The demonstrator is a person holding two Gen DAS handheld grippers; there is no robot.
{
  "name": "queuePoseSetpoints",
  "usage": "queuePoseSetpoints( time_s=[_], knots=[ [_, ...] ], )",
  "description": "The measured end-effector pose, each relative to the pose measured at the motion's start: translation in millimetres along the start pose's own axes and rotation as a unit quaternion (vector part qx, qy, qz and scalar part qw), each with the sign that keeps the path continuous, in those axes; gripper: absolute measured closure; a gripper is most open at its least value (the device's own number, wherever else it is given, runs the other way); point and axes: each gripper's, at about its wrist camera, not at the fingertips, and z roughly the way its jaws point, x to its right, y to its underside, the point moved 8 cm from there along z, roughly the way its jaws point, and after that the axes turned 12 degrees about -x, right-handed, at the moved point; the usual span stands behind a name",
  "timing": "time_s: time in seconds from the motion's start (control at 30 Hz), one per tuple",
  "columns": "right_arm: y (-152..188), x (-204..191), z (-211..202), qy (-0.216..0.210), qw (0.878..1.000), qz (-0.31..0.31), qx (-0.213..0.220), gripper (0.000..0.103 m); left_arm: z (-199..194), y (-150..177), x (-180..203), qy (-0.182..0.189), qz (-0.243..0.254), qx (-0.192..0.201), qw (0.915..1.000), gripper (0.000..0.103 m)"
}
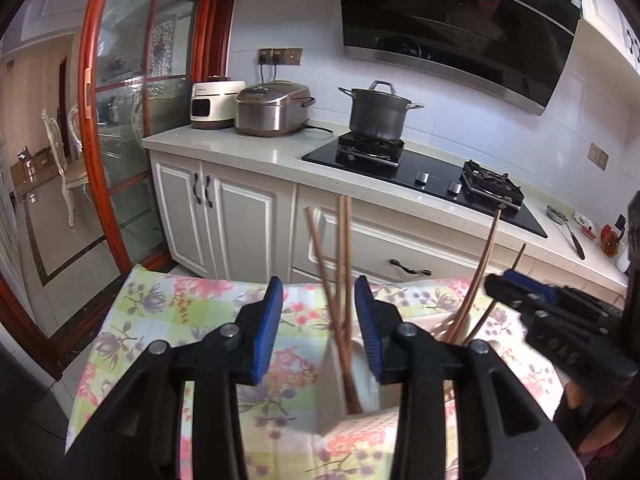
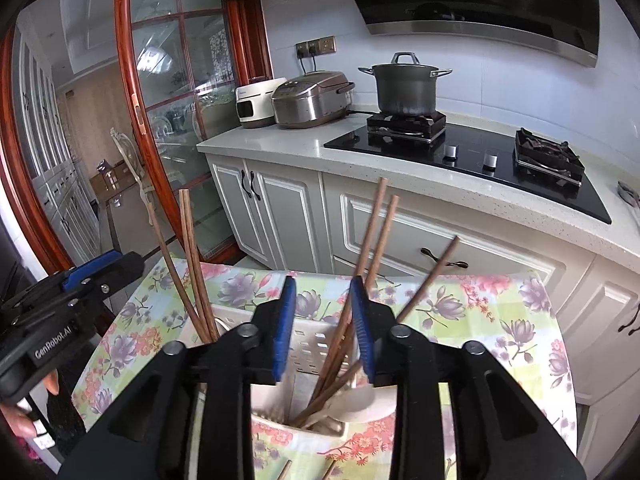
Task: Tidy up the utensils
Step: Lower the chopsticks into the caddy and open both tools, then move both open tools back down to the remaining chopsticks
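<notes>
Left gripper [image 1: 316, 320]: black two-finger claw with blue ribbed pads, nearest the left wrist lens; jaws spread, pads pressing on nothing. Left chopsticks stand in the gap, nearer the right-hand pad; contact cannot be told.
Right gripper [image 2: 323, 320]: same black-and-blue build; jaws spread, no grip seen. Right chopsticks rise just beside its right-hand pad.
Utensil holder [image 2: 320, 344]: white plastic caddy with slotted walls, standing on the table beneath both claws, divided into compartments.
Left chopsticks [image 1: 342, 280]: three brown wooden sticks, upright and slightly splayed, tips down in the holder's left compartment.
Right chopsticks [image 2: 370, 248]: several brown wooden sticks leaning at differing angles in the right compartment.
Spoon [image 2: 360, 400]: pale handle lying in the right compartment among the sticks; detail blurred.
Tablecloth [image 2: 500, 320]: floral-print cloth in pink, purple and green, covering the table.
Writing: "GenRobot.AI" in white on the left gripper's body, read from the right wrist view.
Person: fingertips [image 2: 24, 424] wrapped on the left gripper's handle.
Background: steel stockpot [image 1: 378, 114] on black glass gas hob [image 1: 436, 172]; silver rice cooker [image 1: 272, 110]; cream countertop appliance [image 1: 212, 104], its lettering illegible.
</notes>
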Motion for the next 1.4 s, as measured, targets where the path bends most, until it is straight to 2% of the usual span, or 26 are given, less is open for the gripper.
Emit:
queuePoseSetpoints(
  time_s=[0.07,0.13,0.23,0.33,0.8,0.9,1.07,1.23,1.4],
  knots=[
    [11,5,-6,0.000,1.000,0.002,0.003,0.073,-6,6,-6,-0.012,-0.001,0.008,0.9999,0.056],
    [24,10,-11,-0.002,1.000,0.006,0.005,0.073,-13,13,-10,-0.027,0.002,0.017,0.9995,0.042],
    [48,16,-14,-0.004,1.000,0.013,0.001,0.073,-22,25,-12,-0.042,-0.001,0.029,0.9987,0.029],
    [73,19,-14,0.000,1.000,0.015,-0.007,0.073,-26,43,-12,-0.046,0.002,0.029,0.9985,0.022],
    [155,27,-11,0.001,0.999,0.049,-0.024,0.072,-26,115,1,-0.095,0.024,0.025,0.9949,0.012],
    [175,25,-5,0.014,0.998,0.051,-0.033,0.068,-25,135,8,-0.104,0.032,0.022,0.9938,0.011],
    [208,21,20,0.020,0.995,0.057,-0.074,0.068,-20,167,19,-0.107,0.048,-0.003,0.9931,0.011],
    [228,12,36,0.036,0.993,0.042,-0.105,0.068,-19,178,24,-0.099,0.055,-0.010,0.9935,0.011],
    [237,3,48,0.046,0.990,0.031,-0.128,0.063,-18,179,18,-0.103,0.047,-0.010,0.9935,0.011]
  ],
)
